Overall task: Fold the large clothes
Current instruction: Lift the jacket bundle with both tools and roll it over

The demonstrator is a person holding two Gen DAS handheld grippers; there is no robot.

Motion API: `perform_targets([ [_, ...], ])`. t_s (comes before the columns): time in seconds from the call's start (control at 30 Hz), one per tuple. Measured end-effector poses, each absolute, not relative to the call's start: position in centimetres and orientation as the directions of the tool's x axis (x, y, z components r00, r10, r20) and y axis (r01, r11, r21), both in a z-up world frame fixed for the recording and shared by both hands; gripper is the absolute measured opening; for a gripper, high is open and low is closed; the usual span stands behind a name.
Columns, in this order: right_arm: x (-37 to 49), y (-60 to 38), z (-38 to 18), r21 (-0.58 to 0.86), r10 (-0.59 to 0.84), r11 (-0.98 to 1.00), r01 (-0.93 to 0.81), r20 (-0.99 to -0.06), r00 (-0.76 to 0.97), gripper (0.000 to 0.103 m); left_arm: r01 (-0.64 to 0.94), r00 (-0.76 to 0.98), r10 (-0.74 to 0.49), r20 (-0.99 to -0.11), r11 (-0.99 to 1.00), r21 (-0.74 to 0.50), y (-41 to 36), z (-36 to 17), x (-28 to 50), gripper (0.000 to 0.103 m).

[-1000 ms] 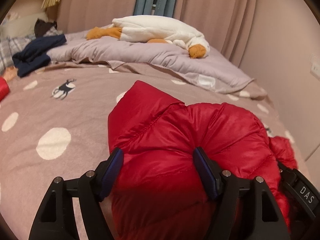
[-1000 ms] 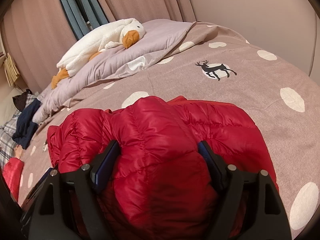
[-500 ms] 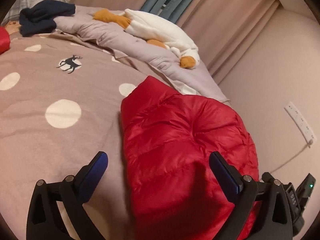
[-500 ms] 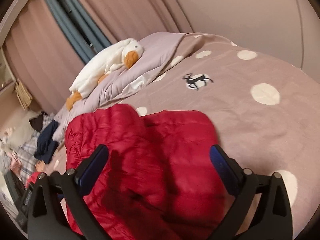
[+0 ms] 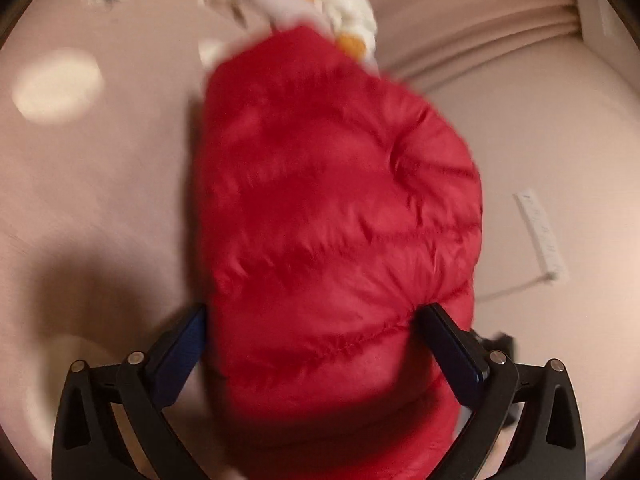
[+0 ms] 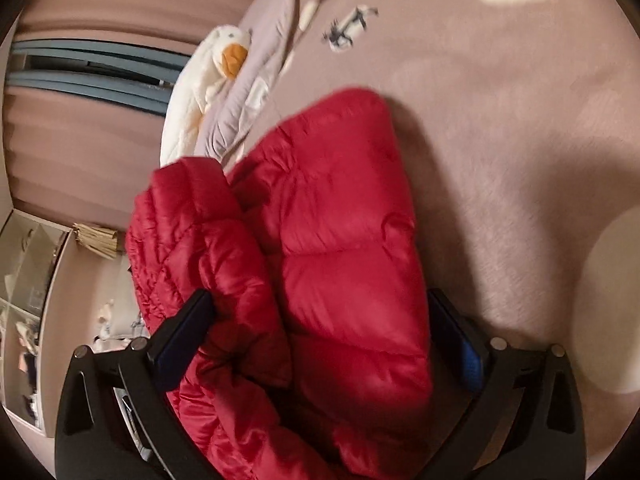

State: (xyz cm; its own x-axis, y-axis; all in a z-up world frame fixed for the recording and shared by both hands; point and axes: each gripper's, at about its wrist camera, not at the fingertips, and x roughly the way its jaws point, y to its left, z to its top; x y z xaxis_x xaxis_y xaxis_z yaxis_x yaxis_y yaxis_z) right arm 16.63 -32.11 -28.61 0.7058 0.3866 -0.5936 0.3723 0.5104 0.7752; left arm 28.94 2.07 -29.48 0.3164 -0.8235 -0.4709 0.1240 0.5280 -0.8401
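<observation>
A red puffer jacket [image 5: 340, 200] lies bundled on the pinkish-brown dotted bedspread [image 5: 100, 200]. My left gripper [image 5: 314, 312] stands wide open low over it. The jacket's puffy body fills the gap and brushes both blue pads without being pinched. In the right wrist view the jacket [image 6: 344, 240] shows a thick folded part and a quilted sleeve fold [image 6: 192, 232] on the left. My right gripper [image 6: 320, 294] is also wide open astride it, with its left pad against the sleeve fold and its right pad at the jacket's edge. Both views are motion-blurred.
A white plush duck [image 6: 200, 92] rests on a grey quilt [image 6: 256, 72] at the bed's far end, and shows blurred as the plush duck [image 5: 352, 20] in the left wrist view. Curtains [image 6: 80, 140] hang behind. A white power strip [image 5: 540, 236] is on the wall. The bedspread [image 6: 520, 160] stretches to the right.
Both grippers let go of the jacket folds and opened wide. They then rolled and dropped closer, so the jacket now fills the gaps between their fingers.
</observation>
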Motion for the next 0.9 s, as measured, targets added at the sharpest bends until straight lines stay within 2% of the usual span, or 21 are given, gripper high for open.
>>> perform_targets([
  [0.1,16.8,-31.3,-28.9,0.802,0.438,0.496,0.333,-0.562,0.702,0.103,0.084,0.291,-0.864,-0.411,0.45,-0.889,1.8,-31.0,30.0,0.102],
  [0.2,17.5,-30.0,-29.4,0.84,0.507,0.46,0.288,-0.515,0.691,0.103,0.112,0.261,-0.89,-0.374,0.413,-0.904,0.9,-31.0,30.7,0.102],
  [0.37,18.8,-27.3,-29.3,0.814,0.515,0.526,0.246,-0.536,0.669,0.103,0.194,0.206,-0.907,-0.368,0.407,-0.893,-0.9,-31.4,32.0,0.103],
  [0.47,19.3,-26.9,-29.3,0.825,0.52,0.521,0.219,-0.51,0.685,0.093,0.186,0.216,-0.908,-0.359,0.399,-0.898,-0.9,-31.5,32.5,0.1],
  [0.53,19.5,-26.9,-29.7,0.847,0.539,0.491,0.202,-0.478,0.693,0.078,0.185,0.251,-0.892,-0.377,0.426,-0.886,-0.9,-31.6,31.8,0.098],
  [0.6,19.6,-26.9,-30.0,0.868,0.55,0.459,0.19,-0.445,0.707,0.072,0.188,0.267,-0.876,-0.402,0.456,-0.87,-1.3,-31.2,31.5,0.098],
  [0.77,19.0,-26.9,-29.4,0.889,0.566,0.426,0.17,-0.408,0.717,0.07,0.172,0.284,-0.857,-0.43,0.487,-0.856,-0.5,-29.1,30.8,0.097],
  [0.9,18.0,-27.3,-28.6,0.909,0.591,0.4,0.121,-0.356,0.724,0.069,0.228,0.347,-0.814,-0.465,0.554,-0.8,-0.4,-25.7,28.7,0.096],
])
